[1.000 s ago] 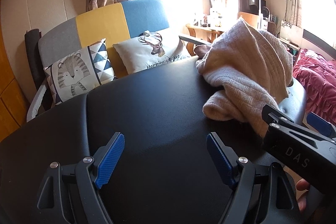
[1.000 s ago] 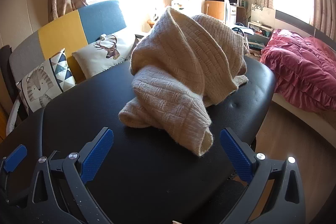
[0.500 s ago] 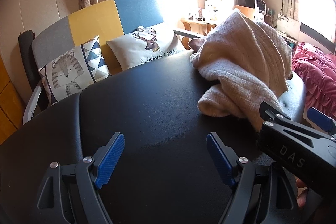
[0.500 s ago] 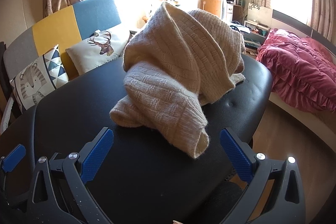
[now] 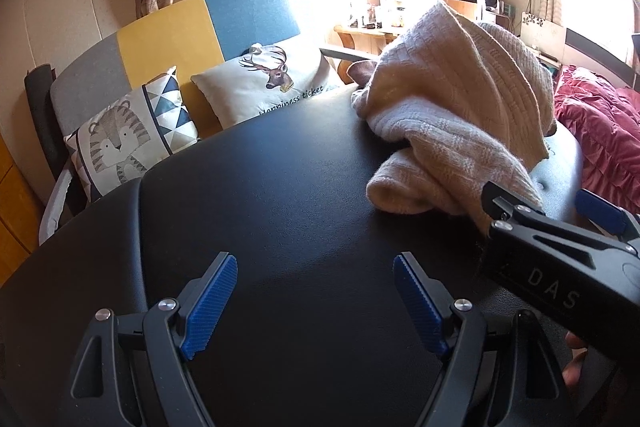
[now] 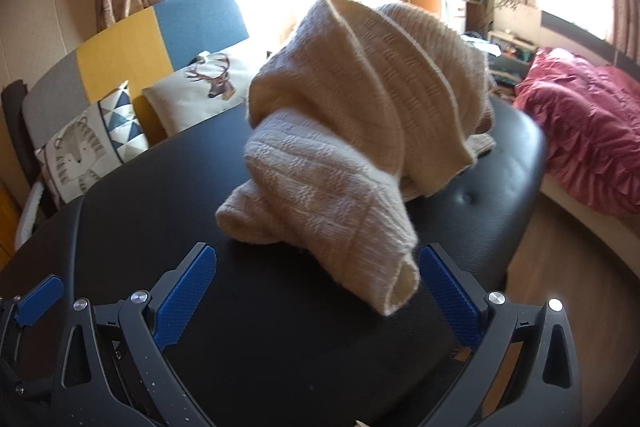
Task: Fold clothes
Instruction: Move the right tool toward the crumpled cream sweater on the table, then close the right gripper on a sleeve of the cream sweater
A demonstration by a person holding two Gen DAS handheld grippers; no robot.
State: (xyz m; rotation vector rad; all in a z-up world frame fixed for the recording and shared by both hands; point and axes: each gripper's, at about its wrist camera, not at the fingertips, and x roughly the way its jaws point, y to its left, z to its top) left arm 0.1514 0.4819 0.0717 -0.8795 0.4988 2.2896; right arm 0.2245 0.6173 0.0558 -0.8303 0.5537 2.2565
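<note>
Cream knit, thick and loosely bunched, the sweater sits heaped toward the far right side of the black padded desk, one rolled sleeve end hanging nearest the right gripper. It looks soft, floppy and fairly light, likely to sag and stretch when lifted, so that sleeve cuff or a hem edge seems the best hold. Both the right and the left gripper have their fingers spread wide, holding nothing.
</note>
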